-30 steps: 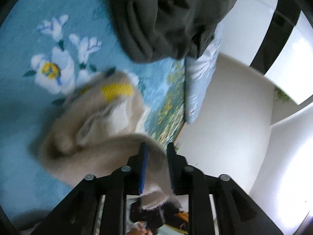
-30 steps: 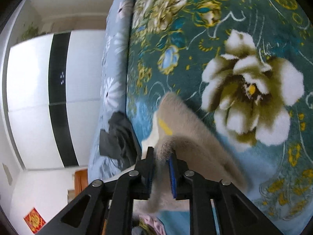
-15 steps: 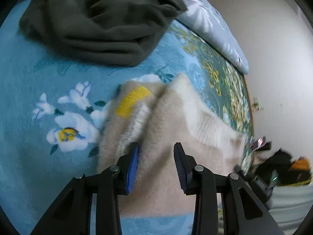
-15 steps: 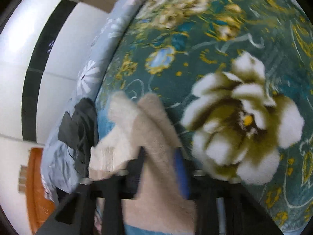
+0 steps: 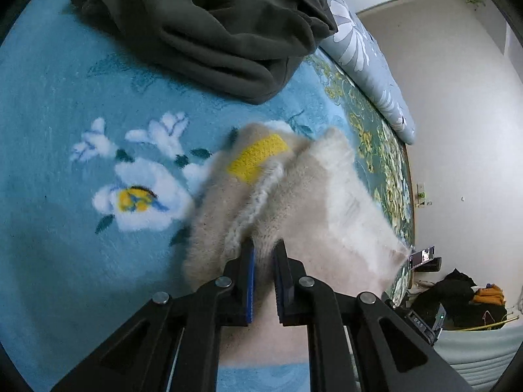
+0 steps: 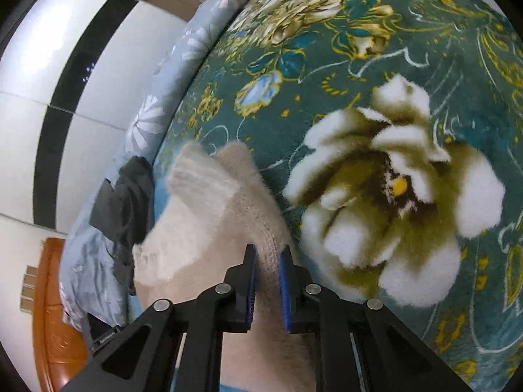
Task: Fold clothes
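A fuzzy beige sweater [image 5: 294, 202] with a yellow label [image 5: 258, 158] lies bunched on the blue floral blanket [image 5: 65, 124]. My left gripper [image 5: 264, 250] is closed down on the sweater's fabric near the neckline. In the right wrist view the same sweater [image 6: 209, 215] lies on the teal floral blanket [image 6: 359, 65], and my right gripper [image 6: 268, 253] is narrowed onto a ribbed fold of it.
A dark grey garment [image 5: 215, 23] lies heaped beyond the sweater; it also shows in the right wrist view [image 6: 127, 202]. A pale blue floral pillow [image 5: 369, 72] lies along the bed edge. White wall and wardrobe [image 6: 65, 75] lie beyond.
Both grippers let go of the sweater half a second ago and opened wide; now both have closed again on new spots of the sweater, which lies flatter on the bed.
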Demonstrator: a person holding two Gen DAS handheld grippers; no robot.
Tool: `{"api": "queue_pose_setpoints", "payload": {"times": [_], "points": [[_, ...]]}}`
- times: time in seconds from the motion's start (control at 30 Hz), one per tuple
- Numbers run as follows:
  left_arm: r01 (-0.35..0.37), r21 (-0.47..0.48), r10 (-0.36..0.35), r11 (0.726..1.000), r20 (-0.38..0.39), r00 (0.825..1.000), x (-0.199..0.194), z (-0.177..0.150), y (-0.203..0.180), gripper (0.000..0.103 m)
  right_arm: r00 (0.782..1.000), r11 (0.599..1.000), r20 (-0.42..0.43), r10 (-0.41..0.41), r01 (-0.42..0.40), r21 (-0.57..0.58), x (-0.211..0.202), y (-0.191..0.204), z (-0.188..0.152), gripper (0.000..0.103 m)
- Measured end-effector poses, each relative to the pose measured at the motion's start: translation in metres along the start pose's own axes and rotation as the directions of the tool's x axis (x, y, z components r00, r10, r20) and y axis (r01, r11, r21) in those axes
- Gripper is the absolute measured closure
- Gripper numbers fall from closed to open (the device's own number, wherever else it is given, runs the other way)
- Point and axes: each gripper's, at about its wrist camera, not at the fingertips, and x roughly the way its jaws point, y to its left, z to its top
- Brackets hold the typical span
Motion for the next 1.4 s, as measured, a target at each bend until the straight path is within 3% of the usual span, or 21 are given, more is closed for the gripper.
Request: {"api": "queue_pose_setpoints", "payload": {"times": [0.13,0.23,0.3,0.37,0.47,0.57,0.67,0.73,0.83,1.0,1.07,1.17,1.4], "points": [[-0.099,0.172,0.097,0.980,0.020,0.995,-0.004,-0.001,-0.024,0.088,1.000,0.998,-0.011,-0.009,0.008,-0.058,-0.001,0.002,0.002,0.084],[-0.188,0.297,0.181,0.936,0.052,0.982,0.000,-0.002,-0.041,0.081,0.999,0.994,-0.003,-0.051,0.051,-0.094,-0.002,-0.001,0.002,0.058],[-0.214,0.336,0.203,0.917,0.068,0.977,0.002,-0.001,-0.044,0.074,0.999,0.995,0.001,-0.044,0.044,-0.087,-0.001,-0.008,0.000,0.053],[-0.241,0.318,0.227,0.917,0.080,0.971,0.001,0.006,-0.043,0.054,1.000,0.999,-0.008,-0.011,0.011,-0.052,0.000,-0.017,0.000,0.051],[-0.157,0.251,0.146,0.955,0.064,0.987,-0.009,0.015,-0.030,0.049,0.998,0.998,-0.027,0.059,-0.059,-0.002,-0.001,-0.025,0.000,0.050],[-0.148,0.204,0.146,0.968,0.024,0.989,-0.002,0.024,-0.013,0.040,0.992,0.995,-0.067,0.102,-0.102,0.001,0.005,-0.027,0.000,0.050],[-0.047,0.127,0.052,0.991,-0.036,0.998,0.013,0.032,0.005,0.037,0.988,0.992,-0.081,0.130,-0.129,0.015,0.010,-0.028,0.001,0.049],[0.017,0.057,-0.014,0.998,-0.046,0.999,0.015,0.033,0.016,0.036,0.986,0.989,-0.086,0.146,-0.143,0.034,0.014,-0.030,0.002,0.049],[0.036,0.056,-0.033,0.998,-0.048,0.998,0.016,0.031,0.014,0.036,0.983,0.986,-0.093,0.158,-0.153,0.060,0.018,-0.031,0.004,0.051],[0.011,0.067,-0.008,0.998,-0.043,0.999,0.012,0.025,0.004,0.058,0.983,0.983,-0.095,0.155,-0.144,0.113,0.021,-0.025,0.001,0.052],[0.004,0.077,-0.002,0.997,-0.030,1.000,0.003,0.023,-0.003,0.067,0.986,0.984,-0.086,0.140,-0.129,0.119,0.019,-0.020,0.000,0.064],[-0.007,0.111,0.008,0.994,-0.014,1.000,-0.010,0.022,-0.018,0.070,0.987,0.982,-0.066,0.149,-0.141,0.123,0.007,-0.013,-0.004,0.075],[0.002,0.210,-0.006,0.978,0.018,1.000,-0.057,0.014,-0.056,0.071,0.983,0.979,-0.062,0.175,-0.168,0.113,-0.028,0.005,-0.025,0.077]]}}
